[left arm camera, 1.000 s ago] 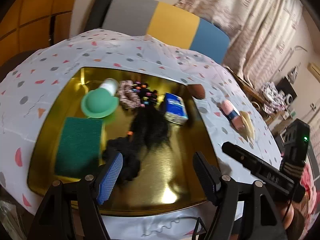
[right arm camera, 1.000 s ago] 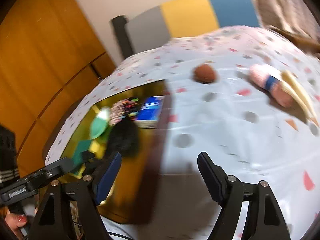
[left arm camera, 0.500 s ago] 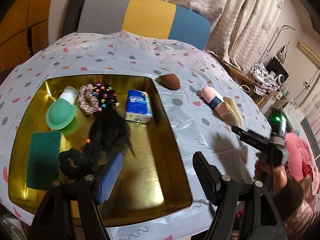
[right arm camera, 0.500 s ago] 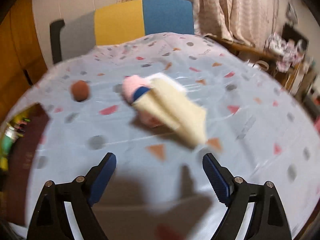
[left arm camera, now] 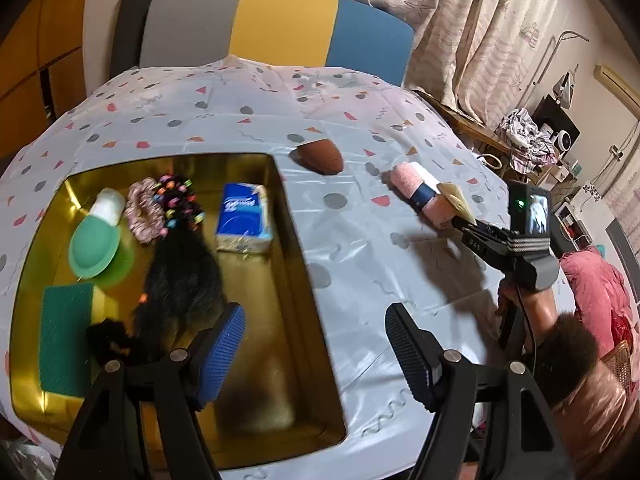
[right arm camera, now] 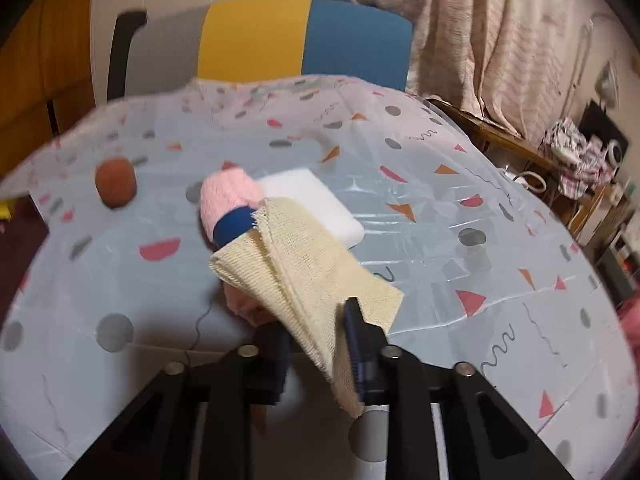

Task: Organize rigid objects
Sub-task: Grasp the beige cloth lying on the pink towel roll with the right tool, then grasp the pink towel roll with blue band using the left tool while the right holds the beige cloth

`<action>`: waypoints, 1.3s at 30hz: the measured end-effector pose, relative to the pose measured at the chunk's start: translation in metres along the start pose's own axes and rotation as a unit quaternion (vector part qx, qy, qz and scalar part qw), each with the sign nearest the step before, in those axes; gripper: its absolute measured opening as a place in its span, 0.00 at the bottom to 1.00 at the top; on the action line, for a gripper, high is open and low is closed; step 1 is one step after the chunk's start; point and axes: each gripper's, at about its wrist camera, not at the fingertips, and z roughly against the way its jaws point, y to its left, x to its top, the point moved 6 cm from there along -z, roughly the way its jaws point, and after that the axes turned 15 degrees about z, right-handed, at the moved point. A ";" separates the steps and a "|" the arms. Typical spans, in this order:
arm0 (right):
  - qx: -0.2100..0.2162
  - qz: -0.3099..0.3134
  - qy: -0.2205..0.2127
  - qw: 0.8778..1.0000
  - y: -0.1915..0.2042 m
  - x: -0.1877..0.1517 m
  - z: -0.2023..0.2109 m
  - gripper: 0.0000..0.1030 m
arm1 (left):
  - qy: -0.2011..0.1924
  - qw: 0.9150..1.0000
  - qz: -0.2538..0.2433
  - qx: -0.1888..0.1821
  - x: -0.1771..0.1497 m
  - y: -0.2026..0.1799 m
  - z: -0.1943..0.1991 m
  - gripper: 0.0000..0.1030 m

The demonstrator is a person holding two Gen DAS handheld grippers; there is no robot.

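The right hand-held gripper [right arm camera: 318, 346] is pinching the cloth [right arm camera: 304, 276] beside the pink roll [right arm camera: 228, 200]; the left hand-held gripper [left arm camera: 316, 344] (jaws spread) is hovering over the tray [left arm camera: 276, 280].

The tray [left arm camera: 304, 280] is glossy gold metal, mirroring what lies in it. A shiny, creased plastic sheet [right arm camera: 460, 264] covers the desk. The cloth [right arm camera: 304, 276] between the right hand-held gripper [right arm camera: 316, 340] pads is coarse, open-weave cream fabric with frayed edges. The roll [right arm camera: 228, 196] beside it looks fuzzy pink knit with a smooth blue band. The block [right arm camera: 316, 200] is matt white foam. The left hand-held gripper [left arm camera: 316, 344] pads are ribbed blue rubber on matt black plastic.
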 end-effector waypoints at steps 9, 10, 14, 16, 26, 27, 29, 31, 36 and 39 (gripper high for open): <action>0.075 -0.200 -0.070 0.974 -0.048 -0.036 0.028 0.11 | 0.005 0.999 -0.025 -0.024 0.035 -0.059 -0.031 0.72; 0.080 -0.219 -0.075 0.969 -0.054 -0.041 0.028 0.11 | 0.009 0.999 -0.030 -0.025 0.040 -0.069 -0.039 0.72; 0.097 -0.317 -0.101 0.938 -0.080 -0.066 0.029 0.09 | 0.034 0.998 -0.034 -0.038 0.052 -0.103 -0.073 0.72; 0.103 -0.343 -0.105 0.928 -0.085 -0.074 0.027 0.09 | 0.044 0.997 -0.045 -0.039 0.056 -0.125 -0.099 0.72; 0.132 -0.375 -0.118 0.910 -0.090 -0.083 0.019 0.09 | 0.103 0.993 -0.052 -0.010 0.058 -0.187 -0.205 0.80; 0.136 -0.384 -0.118 0.906 -0.092 -0.086 0.017 0.09 | 0.104 0.993 -0.054 -0.005 0.059 -0.191 -0.213 0.80; 0.139 -0.393 -0.119 0.901 -0.094 -0.092 0.018 0.09 | 0.109 0.993 -0.050 0.001 0.061 -0.198 -0.228 0.80; 0.142 -0.396 -0.120 0.899 -0.095 -0.093 0.018 0.09 | 0.113 0.992 -0.055 0.000 0.062 -0.206 -0.241 0.81; 0.149 -0.396 -0.118 0.898 -0.095 -0.093 0.014 0.09 | 0.117 0.991 -0.058 0.000 0.056 -0.205 -0.262 0.80; 0.153 -0.399 -0.120 0.896 -0.095 -0.094 0.013 0.09 | 0.099 0.993 -0.058 -0.018 0.054 -0.201 -0.256 0.60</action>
